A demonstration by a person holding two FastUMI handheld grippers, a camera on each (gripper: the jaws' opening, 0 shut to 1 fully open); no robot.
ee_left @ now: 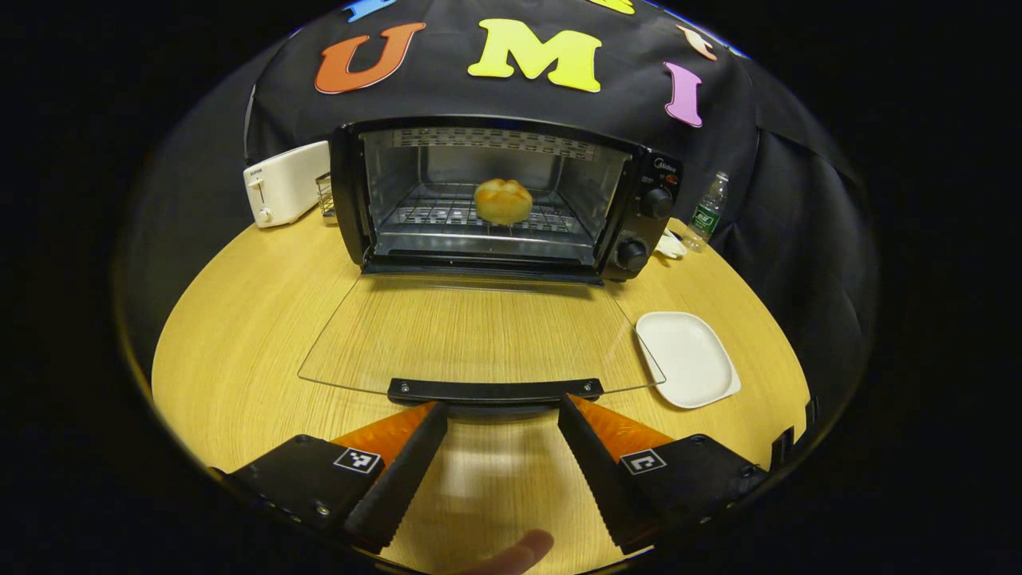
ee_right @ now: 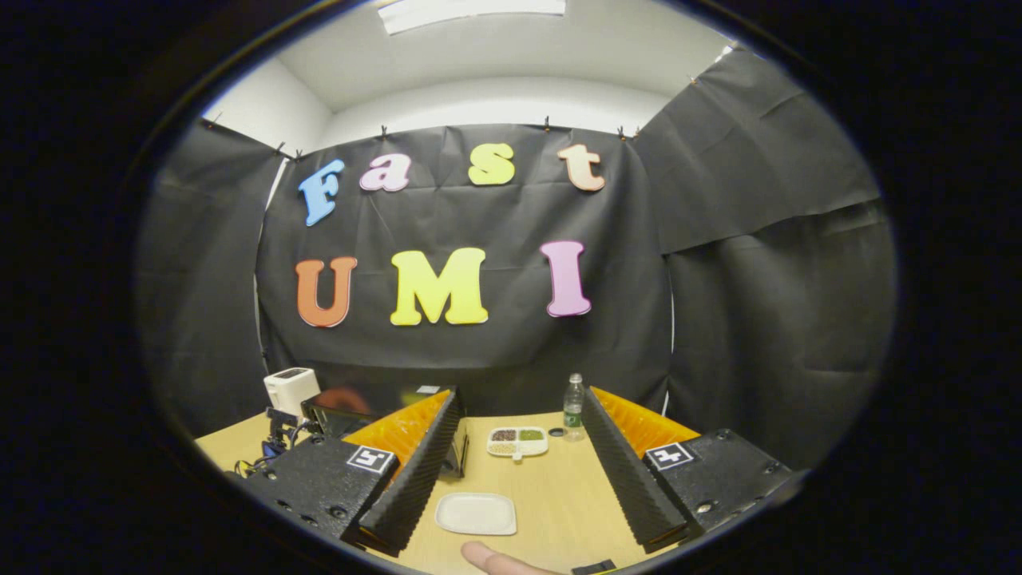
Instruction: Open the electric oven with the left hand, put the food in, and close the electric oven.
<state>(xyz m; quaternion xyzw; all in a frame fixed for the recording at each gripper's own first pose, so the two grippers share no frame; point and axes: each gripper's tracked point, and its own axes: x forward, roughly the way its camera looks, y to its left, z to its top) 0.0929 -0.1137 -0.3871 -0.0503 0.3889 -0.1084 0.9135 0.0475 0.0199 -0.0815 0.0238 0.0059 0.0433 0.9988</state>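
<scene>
In the left gripper view the black electric oven point(ee_left: 495, 196) stands at the back of the wooden table with its glass door point(ee_left: 479, 335) folded flat down toward me. A golden bread roll point(ee_left: 503, 200) rests on the wire rack inside. My left gripper point(ee_left: 501, 409) is open, its fingertips on either side of the door's black handle point(ee_left: 495, 390), not pressing on it. In the right gripper view my right gripper point(ee_right: 523, 399) is open and holds nothing, raised above the table. The oven point(ee_right: 363, 407) shows partly behind its left finger.
A white empty plate point(ee_left: 687, 358) lies right of the door, also the plate point(ee_right: 477, 513) below the right gripper. A white toaster point(ee_left: 286, 183) stands left of the oven, a water bottle point(ee_left: 707, 212) to its right. A small sectioned dish point(ee_right: 517, 441) sits near the bottle point(ee_right: 572, 407).
</scene>
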